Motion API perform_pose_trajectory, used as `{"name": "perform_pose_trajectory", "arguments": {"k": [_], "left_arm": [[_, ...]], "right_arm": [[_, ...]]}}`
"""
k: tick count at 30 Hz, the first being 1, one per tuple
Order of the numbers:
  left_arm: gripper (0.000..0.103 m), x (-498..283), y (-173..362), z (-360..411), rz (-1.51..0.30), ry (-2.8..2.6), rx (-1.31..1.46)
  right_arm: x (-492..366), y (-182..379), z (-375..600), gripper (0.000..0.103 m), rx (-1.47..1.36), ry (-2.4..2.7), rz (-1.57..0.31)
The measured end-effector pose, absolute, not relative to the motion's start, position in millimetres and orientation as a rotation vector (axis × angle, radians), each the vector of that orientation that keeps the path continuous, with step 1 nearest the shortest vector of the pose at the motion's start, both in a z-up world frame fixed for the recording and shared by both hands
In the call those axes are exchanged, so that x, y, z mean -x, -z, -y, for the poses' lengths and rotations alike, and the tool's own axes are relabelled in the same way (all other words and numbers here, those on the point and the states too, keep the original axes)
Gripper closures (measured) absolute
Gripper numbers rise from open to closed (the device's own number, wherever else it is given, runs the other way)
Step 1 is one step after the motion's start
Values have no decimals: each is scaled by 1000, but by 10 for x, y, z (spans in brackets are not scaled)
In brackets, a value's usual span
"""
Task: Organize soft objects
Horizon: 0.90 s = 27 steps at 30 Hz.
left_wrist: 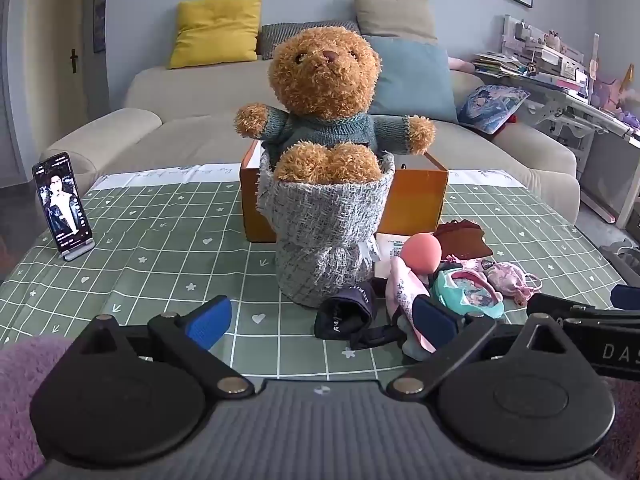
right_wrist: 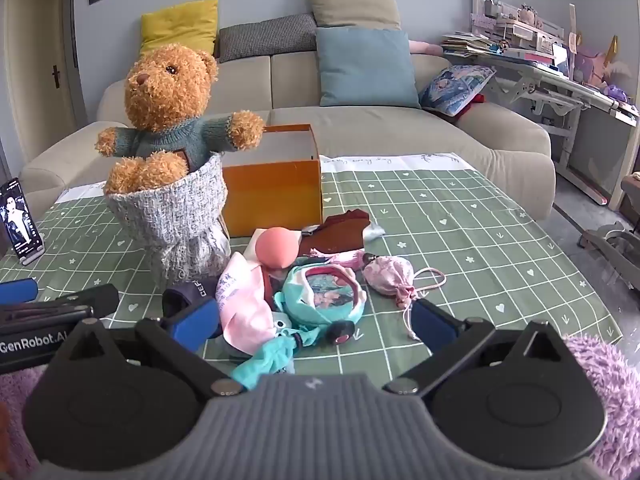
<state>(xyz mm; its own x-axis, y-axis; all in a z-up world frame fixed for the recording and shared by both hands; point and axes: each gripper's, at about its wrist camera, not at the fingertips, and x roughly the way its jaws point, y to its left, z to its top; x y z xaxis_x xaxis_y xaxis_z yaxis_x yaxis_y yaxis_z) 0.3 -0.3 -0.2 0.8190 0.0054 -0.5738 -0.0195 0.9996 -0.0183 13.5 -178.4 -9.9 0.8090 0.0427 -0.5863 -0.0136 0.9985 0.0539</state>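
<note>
A brown teddy bear (left_wrist: 324, 80) in a teal sweater sits in a grey woven bag (left_wrist: 324, 232) in front of an open orange box (left_wrist: 416, 196). It also shows in the right wrist view (right_wrist: 168, 92). To its right lies a pile of soft things: a pink ball (right_wrist: 277, 249), a pink cloth (right_wrist: 244, 304), a teal pouch (right_wrist: 324, 296), a pink drawstring pouch (right_wrist: 388, 276), a dark sock (left_wrist: 344, 316) and a maroon cloth (right_wrist: 340, 232). My left gripper (left_wrist: 320, 320) is open and empty, near the sock. My right gripper (right_wrist: 312, 320) is open over the teal pouch.
A phone on a stand (left_wrist: 62, 204) stands at the table's left edge. The table has a green checked cloth (right_wrist: 460, 232). A beige sofa with cushions (right_wrist: 360, 68) is behind it, and a cluttered desk (right_wrist: 540, 64) at the right.
</note>
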Motion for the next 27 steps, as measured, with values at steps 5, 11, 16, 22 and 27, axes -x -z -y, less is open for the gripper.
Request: {"name": "perform_pose_trajectory", "arguments": {"k": [5,11,16,22,27], "left_arm": [[0,-8,6,-19,-611,-1,42],[0,-1,8,-24,-607,-27,36],[0,2,8,5,-608,-18,26],[0,-8,11,7,-611,-15,27],[0,-3,8,-4,-610,-12,33]], "right_arm": [[-140,102,1784,3,-50,-31,-628],[-141,103,1771,3,-47,-37,-626],[-141,100,1775,3,-46,-39,-626],[-133,93,1770,3,-41,-40,-628],[-136,111,1743,3,-37,-40,-631]]}}
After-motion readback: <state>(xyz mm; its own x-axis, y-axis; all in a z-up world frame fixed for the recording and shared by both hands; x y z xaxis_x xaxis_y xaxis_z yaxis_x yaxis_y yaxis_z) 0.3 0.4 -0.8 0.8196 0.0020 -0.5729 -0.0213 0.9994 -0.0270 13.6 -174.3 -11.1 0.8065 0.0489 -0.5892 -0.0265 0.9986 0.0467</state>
